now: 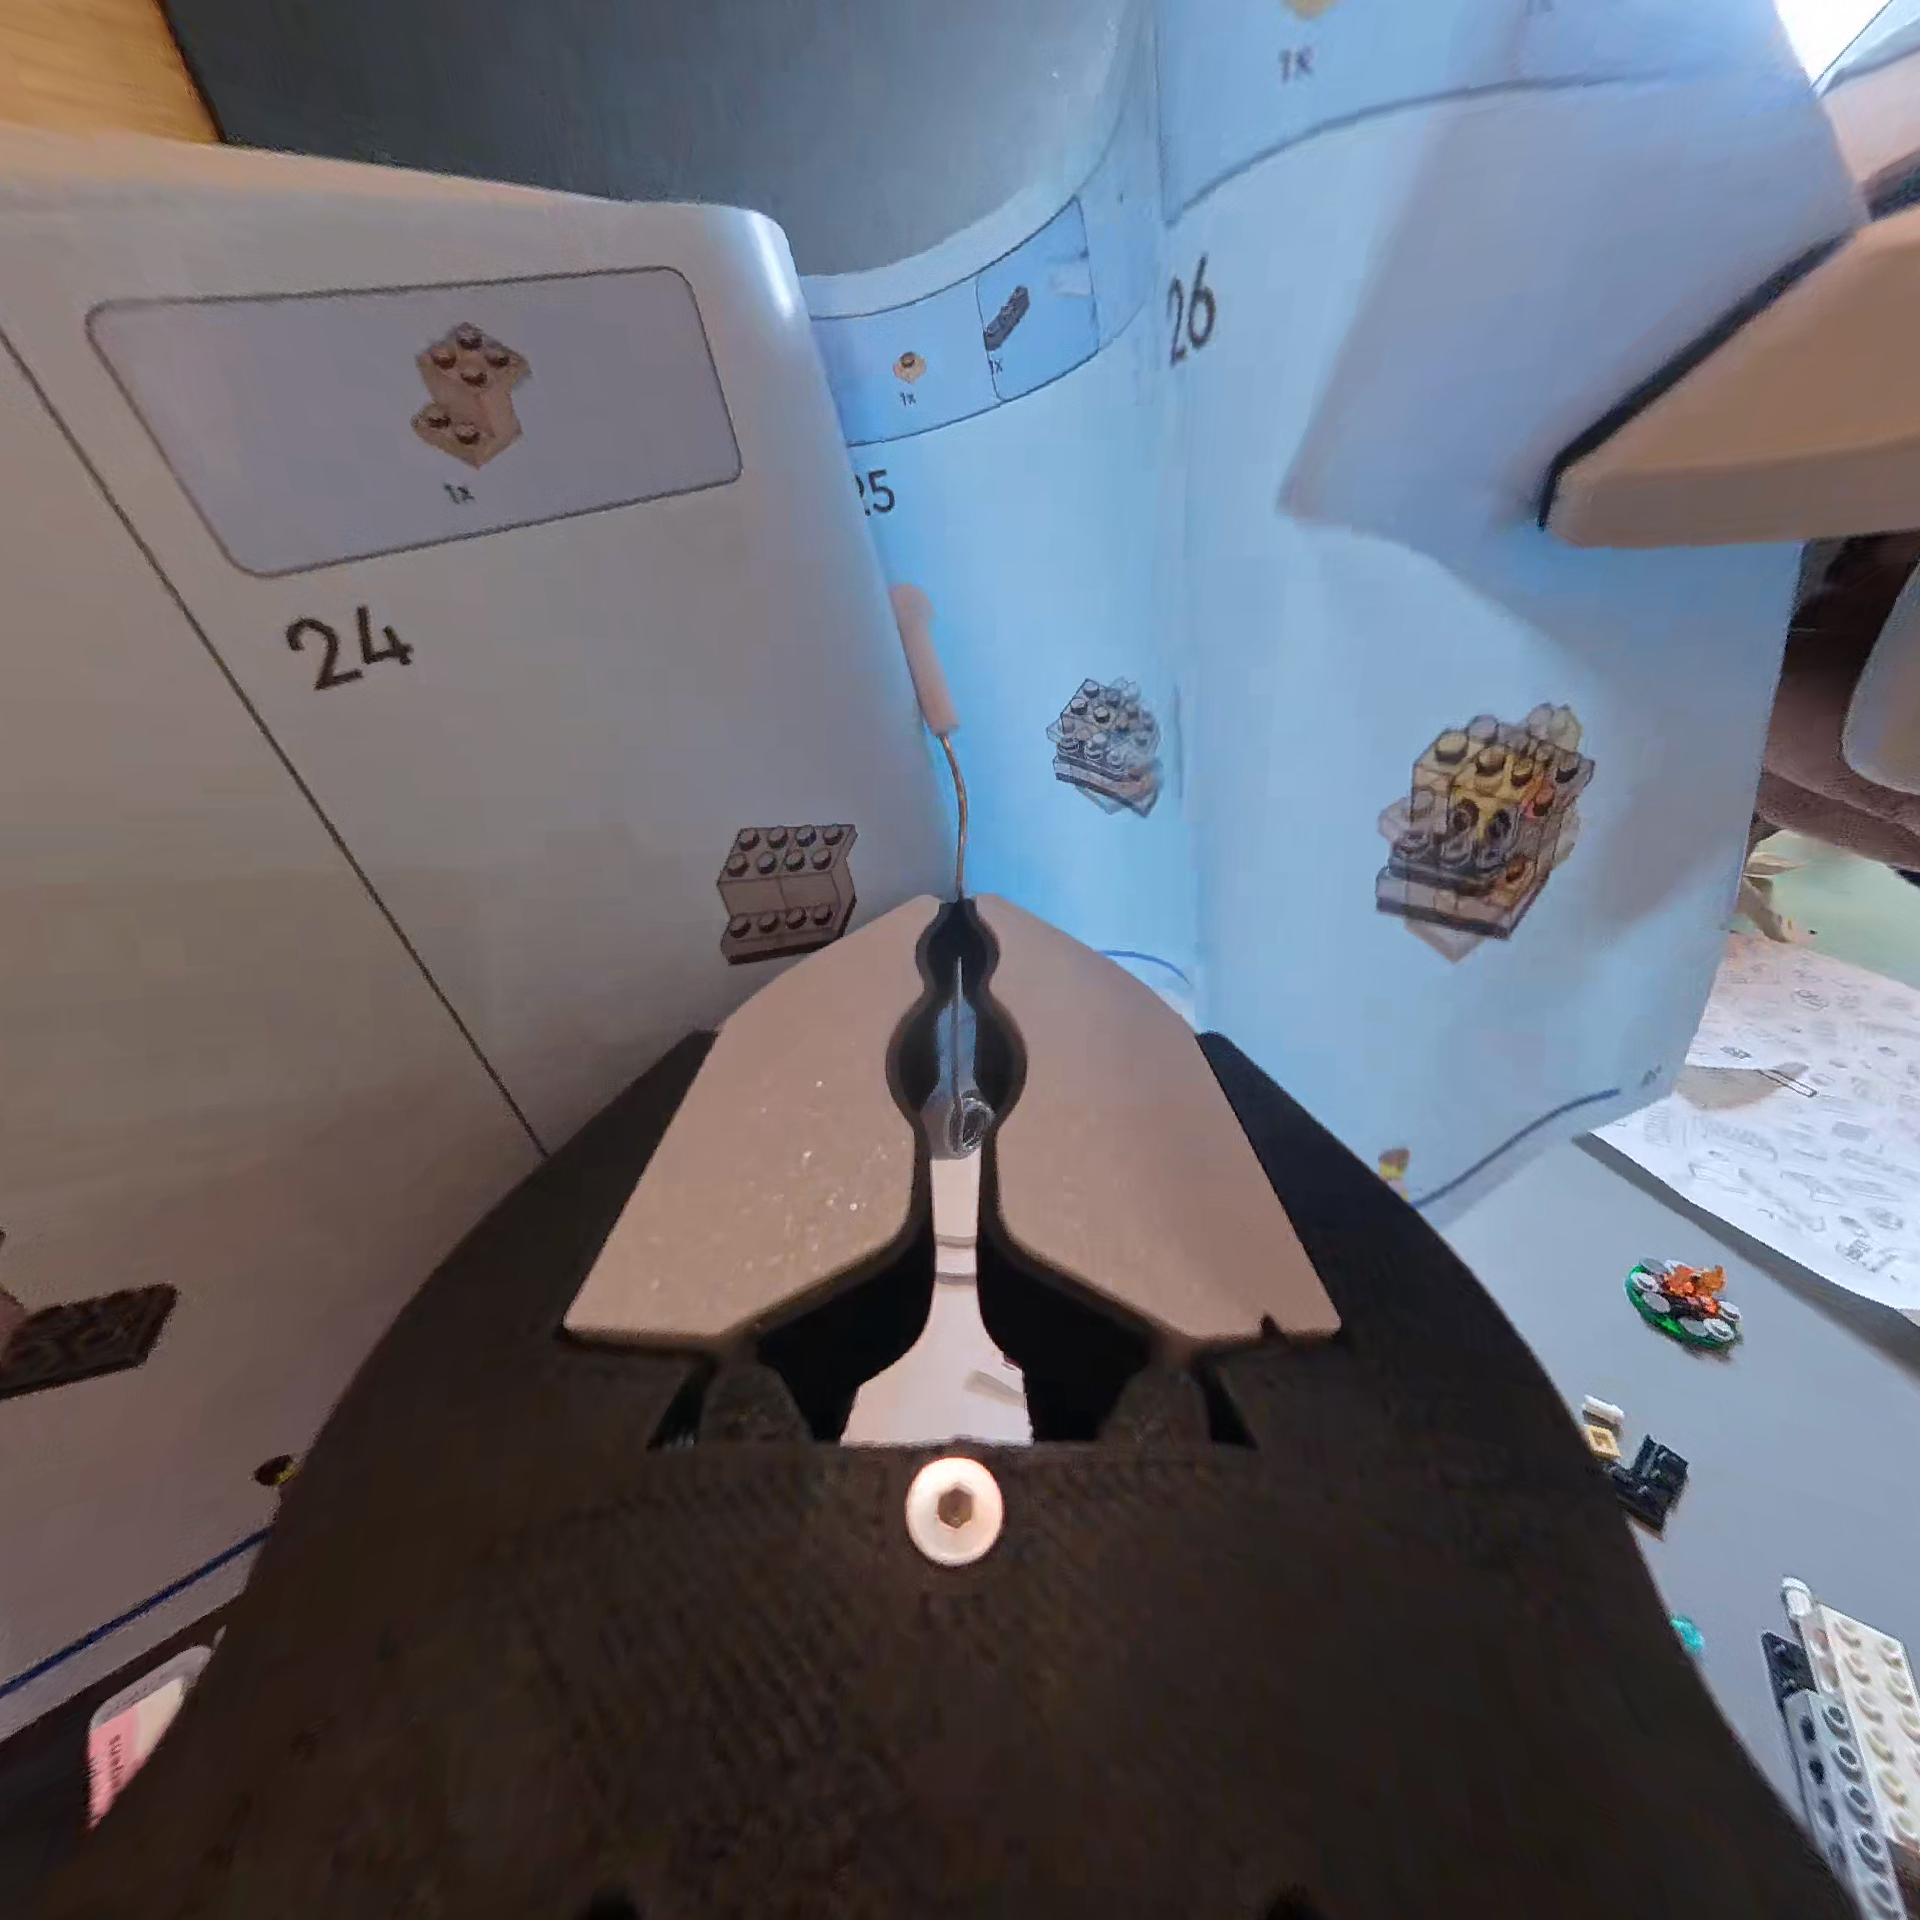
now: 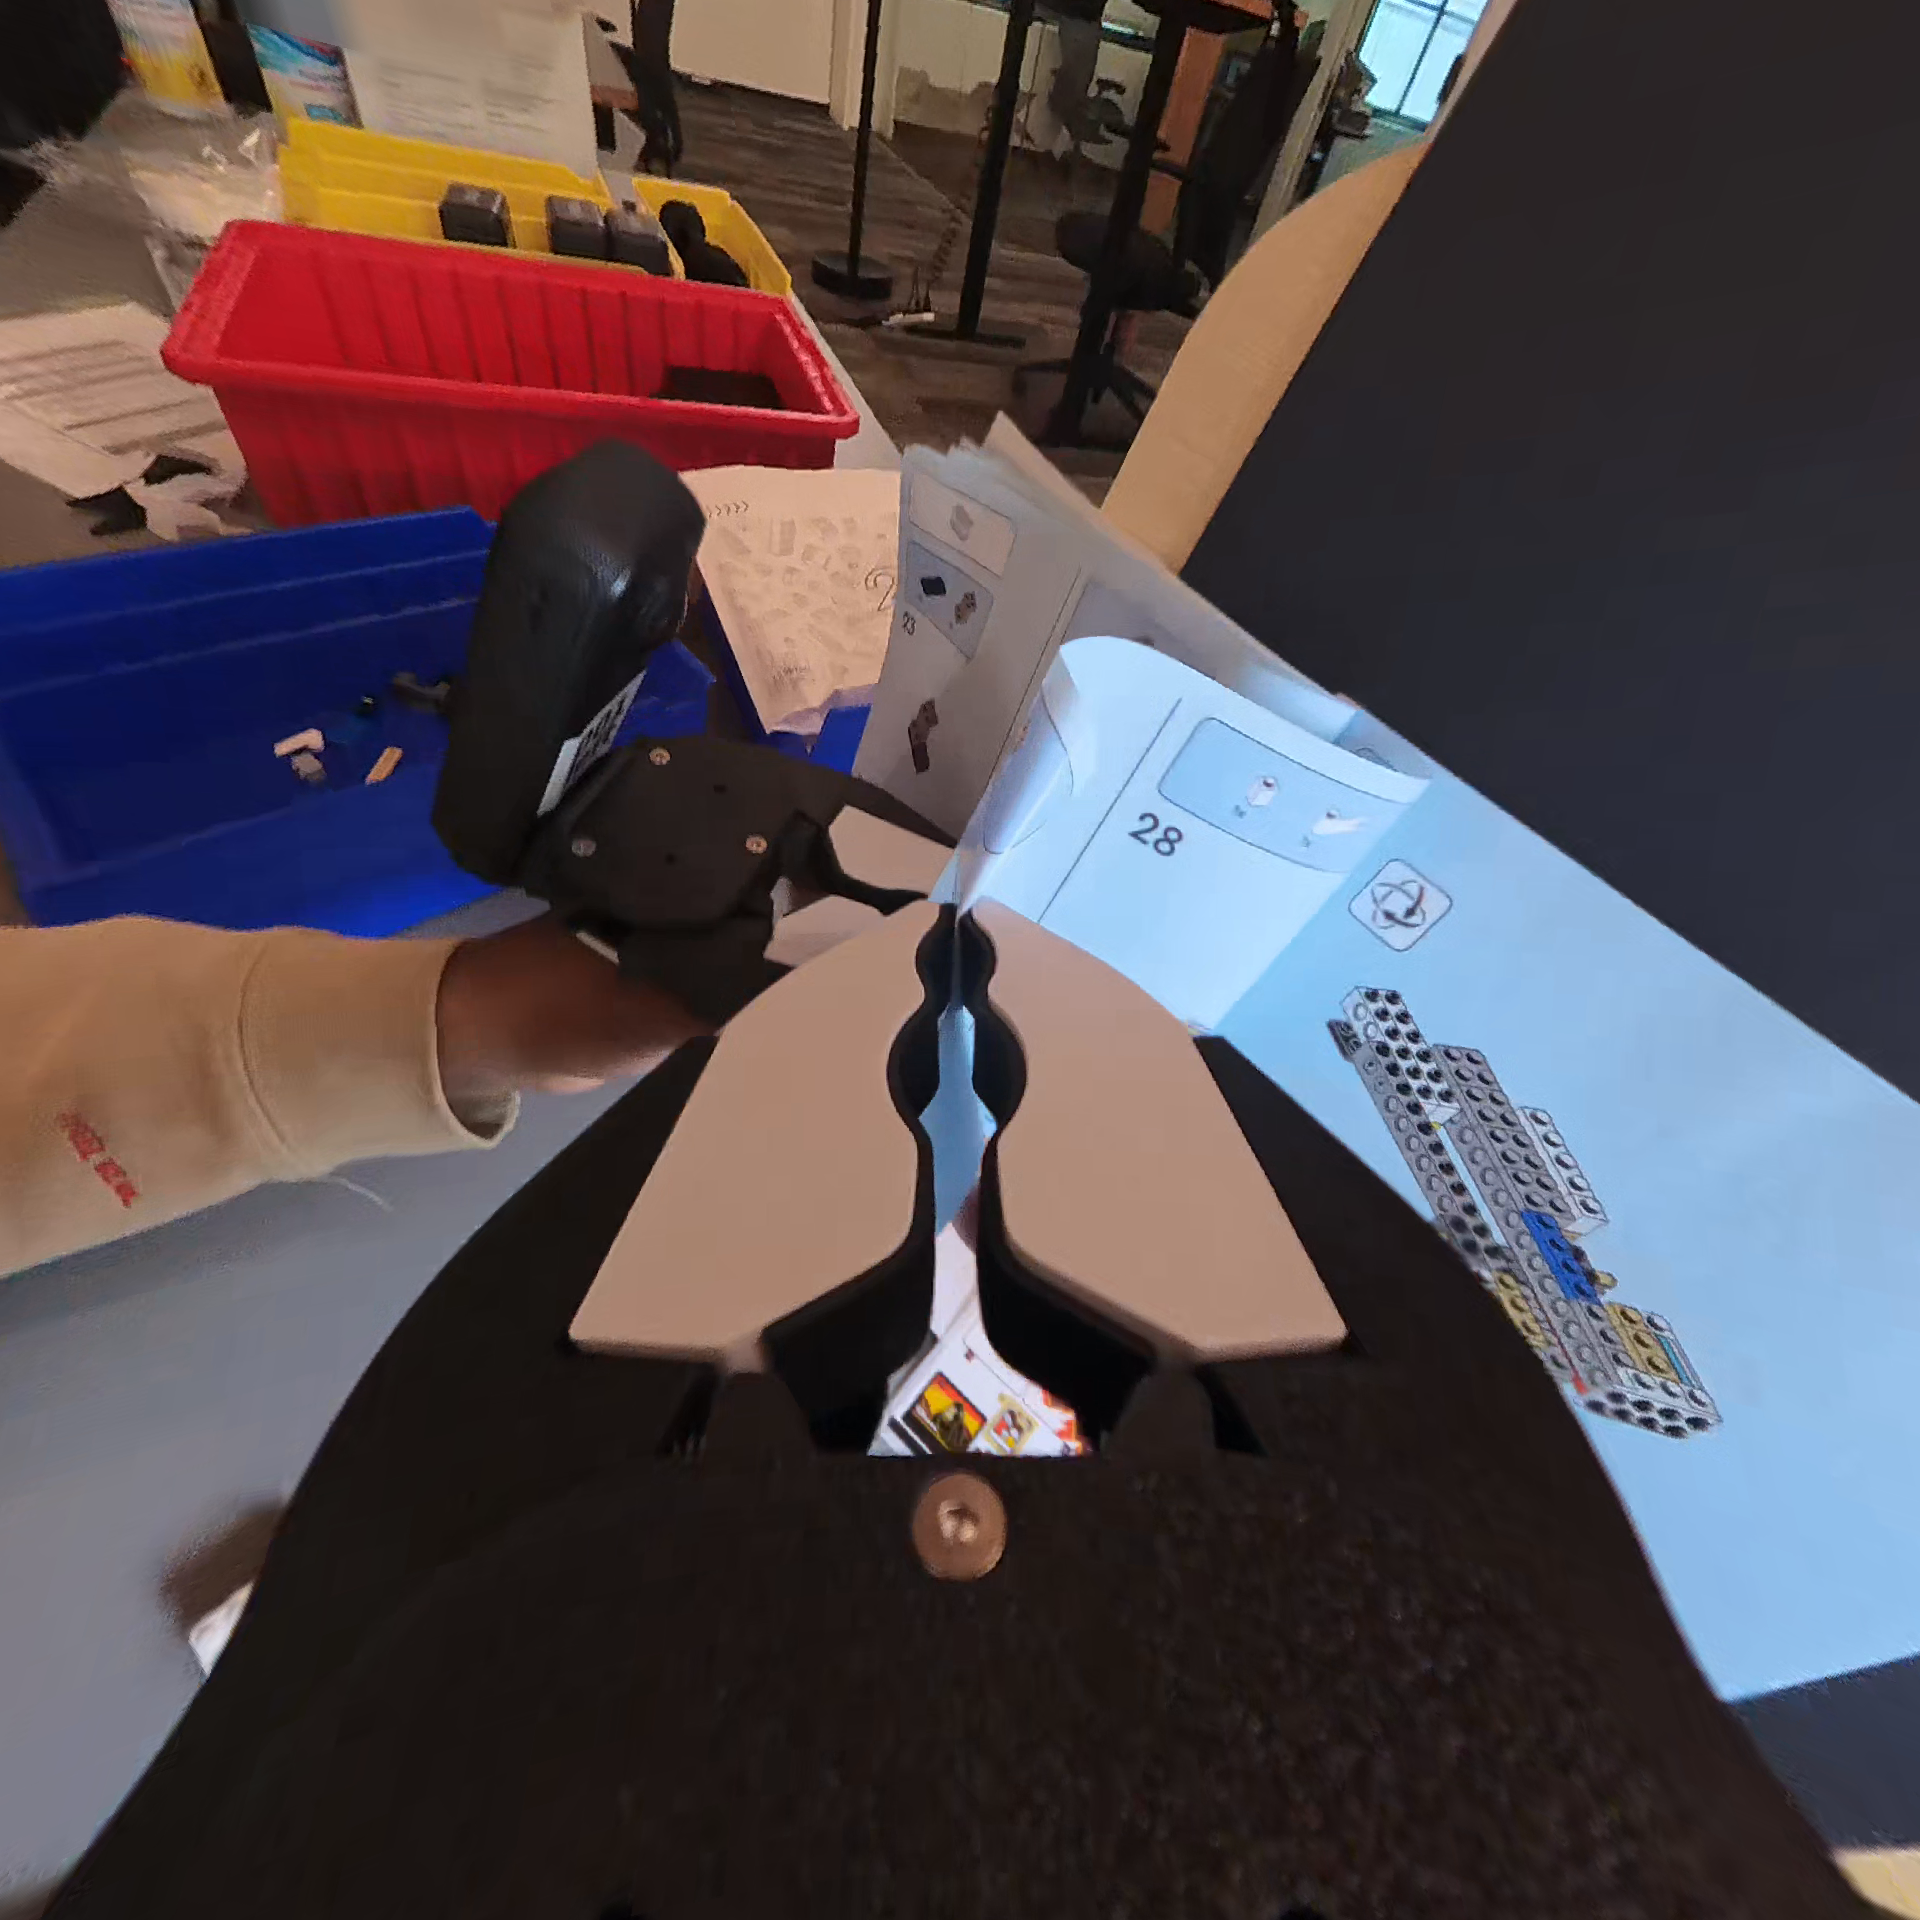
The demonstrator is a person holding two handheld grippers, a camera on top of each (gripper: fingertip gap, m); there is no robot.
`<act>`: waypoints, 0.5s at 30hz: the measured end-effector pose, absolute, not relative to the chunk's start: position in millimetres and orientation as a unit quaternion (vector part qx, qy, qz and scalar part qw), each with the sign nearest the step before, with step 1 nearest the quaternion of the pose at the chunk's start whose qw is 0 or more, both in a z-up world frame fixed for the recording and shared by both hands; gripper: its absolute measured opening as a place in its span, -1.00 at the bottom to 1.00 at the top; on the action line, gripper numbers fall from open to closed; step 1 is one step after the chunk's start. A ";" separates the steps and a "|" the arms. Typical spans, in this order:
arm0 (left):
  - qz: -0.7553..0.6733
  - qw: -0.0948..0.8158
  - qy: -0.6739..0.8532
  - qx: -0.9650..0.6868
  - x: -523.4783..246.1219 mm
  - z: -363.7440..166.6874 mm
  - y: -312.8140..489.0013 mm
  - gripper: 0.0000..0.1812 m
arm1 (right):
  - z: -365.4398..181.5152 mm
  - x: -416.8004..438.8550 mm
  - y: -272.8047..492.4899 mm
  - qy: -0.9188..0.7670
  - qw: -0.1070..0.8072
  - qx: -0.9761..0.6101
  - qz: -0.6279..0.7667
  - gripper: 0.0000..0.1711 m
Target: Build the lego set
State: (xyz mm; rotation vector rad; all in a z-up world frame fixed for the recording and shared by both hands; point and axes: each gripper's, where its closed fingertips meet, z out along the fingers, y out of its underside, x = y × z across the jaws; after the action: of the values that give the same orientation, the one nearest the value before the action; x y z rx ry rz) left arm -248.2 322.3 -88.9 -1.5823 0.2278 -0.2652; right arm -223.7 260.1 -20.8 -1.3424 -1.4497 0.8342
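Left gripper point(image 1: 958, 914): my fingers pressed together on a thin metal tool point(image 1: 961, 1081) whose wire tip rises before the instruction booklet point(image 1: 582, 665). Right gripper point(image 2: 956, 920): my fingers closed on a booklet page edge. Left wrist view only: loose lego pieces point(image 1: 1683, 1299) on the grey table point(image 1: 1538, 1382) at right. Right wrist view only: blue bin point(image 2: 208, 665), red bin point(image 2: 499, 364), yellow bin point(image 2: 416, 187), my left hand point(image 2: 540, 1008).

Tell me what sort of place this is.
Probably an office or lab workspace: coloured parts bins, red and blue, on a grey table, with desk legs and an office chair behind.
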 end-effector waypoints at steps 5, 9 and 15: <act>-0.145 0.687 0.096 -0.705 -248.1 -89.2 319.8 -0.99 | 7.1 -208.2 290.9 -0.507 0.500 -0.574 0.405 -1.00; -0.187 0.698 0.058 -0.689 -249.2 -88.5 318.1 -0.98 | 20.7 -178.3 318.6 -0.451 0.498 -0.585 0.454 -1.00; -0.215 0.732 -0.019 -0.647 -254.4 -88.8 310.8 -0.98 | 10.2 -170.4 310.0 -0.482 0.488 -0.555 0.471 -1.00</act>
State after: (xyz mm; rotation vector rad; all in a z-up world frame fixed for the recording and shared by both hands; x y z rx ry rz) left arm -254.4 310.8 -88.8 -1.4227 -0.0409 -0.4733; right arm -170.4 310.0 10.2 -1.3500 -1.1721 1.1448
